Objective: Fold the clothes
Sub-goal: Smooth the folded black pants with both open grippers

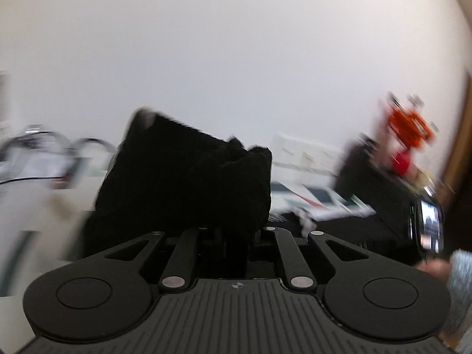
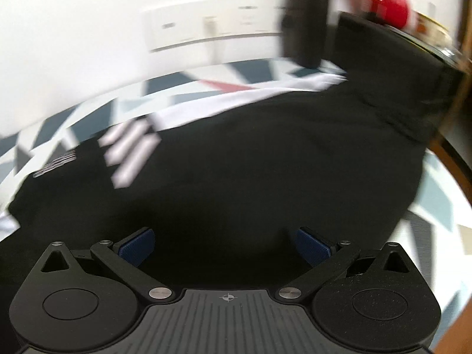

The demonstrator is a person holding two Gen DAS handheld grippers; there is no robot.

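The black garment [image 2: 250,159] lies spread over a patterned cover [image 2: 165,100] straight ahead of the right tongs [image 2: 225,244], white stripes [image 2: 129,150] showing to their front left. These tongs stand wide apart, blue pads [image 2: 138,246] hovering at the cloth's near edge; whether they touch it I cannot tell. The left tongs [image 1: 233,230] are drawn together, clamped on a bunched fold of the same black cloth [image 1: 188,177], which rises just in front of them and blocks their tips (the fingers are hidden in the dark). To their right a phone [image 1: 427,221] and something orange-red [image 1: 410,126] are smeared by blur; a pale wall [image 1: 236,59] fills the view beyond.
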